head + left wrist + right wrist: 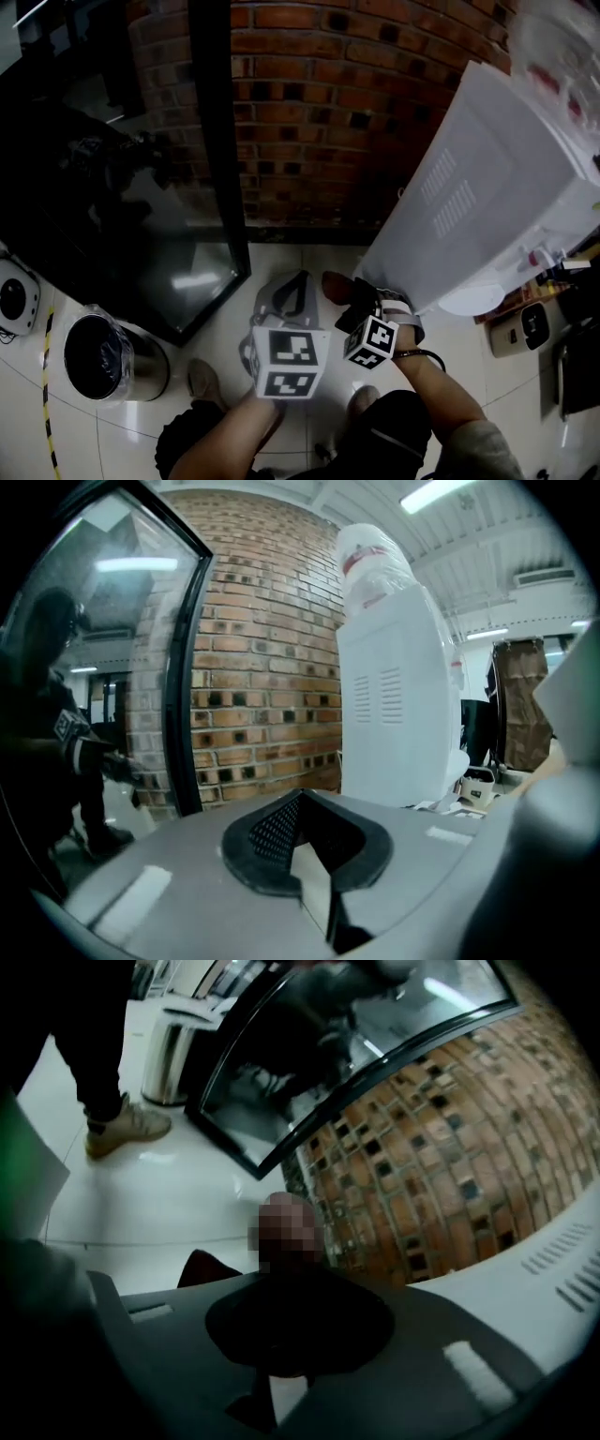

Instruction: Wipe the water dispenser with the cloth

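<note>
The white water dispenser (487, 197) stands on my right, with a clear bottle (562, 47) on top; its vented side panel fills the left gripper view (394, 696). A dark reddish-brown cloth (336, 286) is pinched in my right gripper (349, 298), low down by the dispenser's bottom corner. In the right gripper view the cloth (199, 1269) bulges from the dark jaws of the right gripper (286, 1279), and the dispenser's white side (553, 1279) lies at lower right. My left gripper (289, 286) hovers beside it, its jaws together and holding nothing (298, 797).
A curved brick wall (319, 112) rises behind the dispenser. A black-framed glass door (216, 169) stands to the left. A lined metal bin (112, 356) sits on the white tile floor at lower left. A beige box (530, 323) sits at the right. A person's shoe (127, 1124) is near the door.
</note>
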{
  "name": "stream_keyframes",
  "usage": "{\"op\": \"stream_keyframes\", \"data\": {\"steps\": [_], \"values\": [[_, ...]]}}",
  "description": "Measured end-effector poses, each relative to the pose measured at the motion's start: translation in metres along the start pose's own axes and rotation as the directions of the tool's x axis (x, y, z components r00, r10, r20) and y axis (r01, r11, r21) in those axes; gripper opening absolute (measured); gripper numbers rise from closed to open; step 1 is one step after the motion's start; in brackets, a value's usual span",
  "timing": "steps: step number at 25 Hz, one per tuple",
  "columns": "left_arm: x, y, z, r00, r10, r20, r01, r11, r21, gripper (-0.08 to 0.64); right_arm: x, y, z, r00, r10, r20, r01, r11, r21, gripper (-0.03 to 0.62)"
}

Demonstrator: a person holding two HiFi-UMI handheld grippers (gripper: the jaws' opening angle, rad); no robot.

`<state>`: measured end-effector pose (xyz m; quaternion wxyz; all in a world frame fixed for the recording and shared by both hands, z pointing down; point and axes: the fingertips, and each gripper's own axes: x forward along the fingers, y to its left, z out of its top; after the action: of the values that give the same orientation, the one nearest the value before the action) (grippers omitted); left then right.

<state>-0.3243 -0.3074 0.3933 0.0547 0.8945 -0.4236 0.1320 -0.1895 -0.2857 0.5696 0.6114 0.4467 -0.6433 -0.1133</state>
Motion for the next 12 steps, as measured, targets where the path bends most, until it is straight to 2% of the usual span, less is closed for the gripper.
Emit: {"op": "stream_keyframes", "data": {"steps": [2,5,9,12], "values": [[-0.008,-0.006,0.008,0.999,0.013,0.033,-0.011,0.999,-0.039,0.0,-0.036,-0.028,0.015,0.992,-0.077,0.097,0.071,0.996,0.062,0.066],[-0.02,-0.025,0.009,0.998,0.02,0.063,-0.016,0.998,-0.06,0.0,-0.091,-0.06,0.023,0.966,-0.173,0.192,0.147,0.979,0.143,0.066],[-0.035,-0.061,0.003,0.997,0.021,0.074,-0.017,0.999,-0.047,0.0,-0.156,-0.091,0.013,0.931,-0.26,0.255,0.191,0.945,0.266,0.066],[-0.04,-0.094,0.003,0.996,-0.005,0.086,0.008,0.999,-0.039,0.0,-0.196,-0.117,0.007,0.899,-0.333,0.284,0.232,0.913,0.335,0.066]]}}
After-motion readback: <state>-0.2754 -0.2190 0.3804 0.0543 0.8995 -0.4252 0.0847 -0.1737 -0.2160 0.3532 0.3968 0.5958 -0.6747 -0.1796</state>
